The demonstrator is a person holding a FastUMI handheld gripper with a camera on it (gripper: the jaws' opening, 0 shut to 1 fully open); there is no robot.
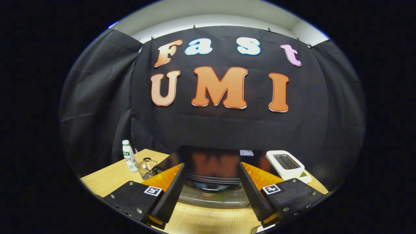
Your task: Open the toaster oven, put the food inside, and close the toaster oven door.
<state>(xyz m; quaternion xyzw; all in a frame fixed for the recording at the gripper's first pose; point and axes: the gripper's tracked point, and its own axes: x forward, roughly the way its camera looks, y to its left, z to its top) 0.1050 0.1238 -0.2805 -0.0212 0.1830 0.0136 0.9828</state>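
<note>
toaster oven (214, 162) between bottle (129, 156), toaster (285, 164)

Toaster oven (213, 162) top seen as glossy dark surface, reflections carried on it; curved shiny metal-looking strip noted along its front. Table (107, 180) beneath toaster oven seen as pale wood grain, matt. White smooth plastic toaster (286, 164) noted beside toaster oven. Plastic bottle (129, 156) and clear glass-like jar (147, 167) noted on toaster oven's other side. Gripper (213, 191) fingers held apart before toaster oven, ribbed matt pads (170, 191) seen.
</note>
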